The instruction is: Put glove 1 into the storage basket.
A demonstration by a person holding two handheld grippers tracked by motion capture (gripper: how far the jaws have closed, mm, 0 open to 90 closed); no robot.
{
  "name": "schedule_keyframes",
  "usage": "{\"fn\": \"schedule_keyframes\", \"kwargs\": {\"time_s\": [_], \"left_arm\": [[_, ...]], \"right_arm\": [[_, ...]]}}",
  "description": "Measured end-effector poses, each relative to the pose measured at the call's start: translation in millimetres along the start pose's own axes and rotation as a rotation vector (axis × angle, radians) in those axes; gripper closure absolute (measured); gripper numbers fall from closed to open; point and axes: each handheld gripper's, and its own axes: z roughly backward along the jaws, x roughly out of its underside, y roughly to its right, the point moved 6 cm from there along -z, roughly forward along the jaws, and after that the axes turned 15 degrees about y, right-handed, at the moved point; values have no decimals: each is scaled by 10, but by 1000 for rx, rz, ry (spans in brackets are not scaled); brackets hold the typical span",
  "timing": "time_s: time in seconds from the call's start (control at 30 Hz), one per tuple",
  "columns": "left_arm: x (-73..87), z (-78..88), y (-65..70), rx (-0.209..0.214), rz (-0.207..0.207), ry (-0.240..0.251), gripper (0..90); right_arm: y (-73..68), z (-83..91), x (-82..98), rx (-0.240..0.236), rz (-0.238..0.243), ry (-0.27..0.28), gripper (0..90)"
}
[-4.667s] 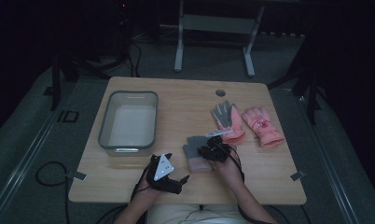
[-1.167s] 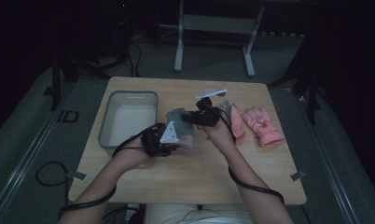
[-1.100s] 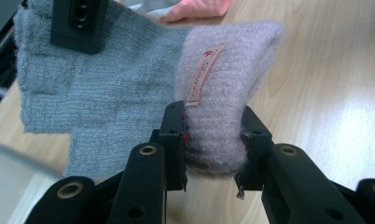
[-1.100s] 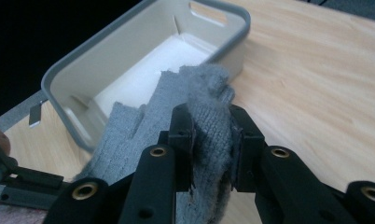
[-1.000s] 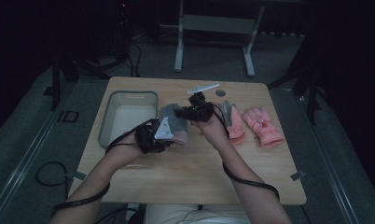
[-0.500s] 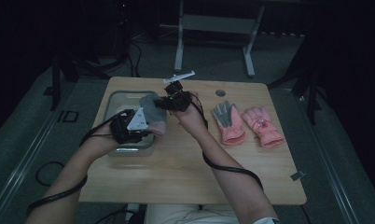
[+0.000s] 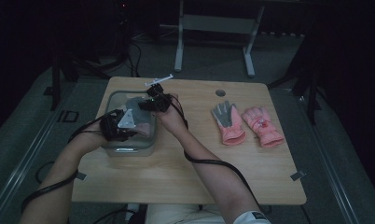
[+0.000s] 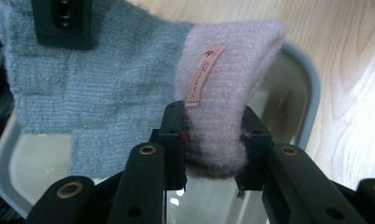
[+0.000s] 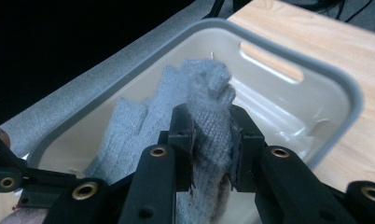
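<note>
A knitted grey glove [image 8: 83,84] with a pink cuff [image 8: 223,107] hangs stretched between my two grippers over the grey bin [image 7: 112,148]. My left gripper [image 8: 212,149] is shut on the pink cuff, beside its small label. Over the bin's far half, my right gripper [image 9: 212,154] is shut on the glove's grey finger end [image 9: 209,116]. From above, the left gripper [image 7: 122,125] is over the bin's near half and the right gripper [image 7: 150,100] near its far right wall. The glove [image 7: 139,109] sags into the bin [image 9: 353,93] between them.
Two more gloves lie palm up on the right of the wooden table [image 7: 185,177]: a pink one with a grey palm [image 7: 228,122] and an all-pink one [image 7: 262,125]. A round hole [image 7: 220,93] sits near the table's far edge. Cables trail from both forearms.
Both grippers have carried the grey glove left from the middle of the table to above the bin and lowered it a little. Both grips stayed the same.
</note>
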Motion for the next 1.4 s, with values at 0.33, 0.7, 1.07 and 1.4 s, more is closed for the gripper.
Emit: {"fn": "schedule_keyframes", "kwargs": {"time_s": [0.33, 0.7, 1.07, 1.4], "left_arm": [[281, -208, -73, 84, 24, -85, 684], [361, -434, -171, 141, 66, -158, 675], [319, -435, -212, 111, 179, -197, 373], [86, -258, -287, 34, 294, -45, 48]], "right_arm": [[101, -328, 296, 26, -43, -65, 742], [187, -376, 426, 69, -60, -114, 616], [149, -121, 323, 15, -62, -58, 530], [204, 226, 239, 6, 2, -18, 539]]}}
